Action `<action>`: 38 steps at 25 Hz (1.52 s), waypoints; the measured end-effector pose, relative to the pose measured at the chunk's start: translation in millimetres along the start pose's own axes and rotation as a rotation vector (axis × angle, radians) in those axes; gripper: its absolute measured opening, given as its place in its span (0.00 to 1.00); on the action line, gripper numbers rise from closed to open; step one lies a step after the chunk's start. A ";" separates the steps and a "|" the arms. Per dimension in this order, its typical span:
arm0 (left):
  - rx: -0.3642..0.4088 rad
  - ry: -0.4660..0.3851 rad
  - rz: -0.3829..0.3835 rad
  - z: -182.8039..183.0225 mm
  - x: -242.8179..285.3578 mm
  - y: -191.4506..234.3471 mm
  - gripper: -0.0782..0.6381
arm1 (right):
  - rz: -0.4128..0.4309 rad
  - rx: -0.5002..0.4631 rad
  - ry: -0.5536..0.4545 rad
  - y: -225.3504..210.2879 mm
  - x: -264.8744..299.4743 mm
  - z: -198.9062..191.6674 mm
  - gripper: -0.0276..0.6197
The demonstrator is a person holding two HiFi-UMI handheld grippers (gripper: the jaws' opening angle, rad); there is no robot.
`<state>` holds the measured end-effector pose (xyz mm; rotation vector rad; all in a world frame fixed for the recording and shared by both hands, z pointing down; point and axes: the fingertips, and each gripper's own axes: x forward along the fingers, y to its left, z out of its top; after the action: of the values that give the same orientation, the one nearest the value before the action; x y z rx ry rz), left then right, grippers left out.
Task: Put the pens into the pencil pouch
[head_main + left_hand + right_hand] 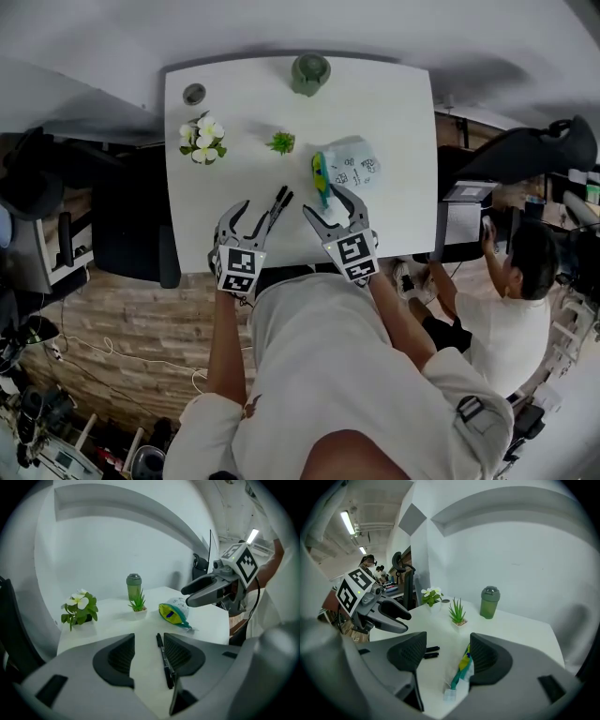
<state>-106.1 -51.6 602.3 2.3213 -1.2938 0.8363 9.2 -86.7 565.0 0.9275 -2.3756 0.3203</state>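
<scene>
Two black pens [280, 201] lie side by side near the front of the white table [244, 103]. My left gripper [255, 215] hangs just over them, open; in the left gripper view a pen [164, 660] lies on the table between the jaws, close against the right one. The pencil pouch [349, 166], white with a yellow and teal zip end, lies to the right of the pens. My right gripper [334, 208] stands open at its near end. In the right gripper view the pouch [463, 666] reaches in between the jaws, beside the right one, and the pens [431, 652] show past the left jaw.
At the back of the table stand a green bottle [310, 73], a small spiky plant [281, 142], a pot of white flowers [202, 139] and a small grey round thing [194, 94]. A seated person [511, 281] is off to the right; a black chair [131, 225] stands left.
</scene>
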 end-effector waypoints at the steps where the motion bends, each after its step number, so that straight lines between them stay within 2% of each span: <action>1: -0.001 0.014 -0.001 -5.5 0.4 -0.9 0.37 | 0.008 0.000 0.005 2.1 1.6 -2.2 0.50; 7: -0.001 0.094 -0.010 -38.3 4.7 -5.8 0.37 | 0.042 0.000 0.037 13.3 10.8 -15.4 0.50; 21: -0.015 0.199 -0.066 -84.7 14.8 -19.3 0.35 | 0.111 -0.011 0.096 42.1 30.1 -37.9 0.50; 26: -0.040 0.205 -0.085 -91.1 15.8 -23.9 0.34 | 0.126 -0.018 0.108 49.5 34.0 -41.0 0.50; 29: -0.030 0.225 -0.100 -95.4 17.4 -29.6 0.33 | 0.132 -0.018 0.113 52.6 35.7 -42.8 0.49; 38: -0.070 0.238 -0.123 -101.9 14.0 -35.1 0.22 | 0.133 -0.024 0.111 53.9 36.3 -40.1 0.49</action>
<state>-103.3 14.7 688.3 2.1470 -1.0522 0.9750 -32.6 -50.8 617.8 0.7227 -2.3379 0.3838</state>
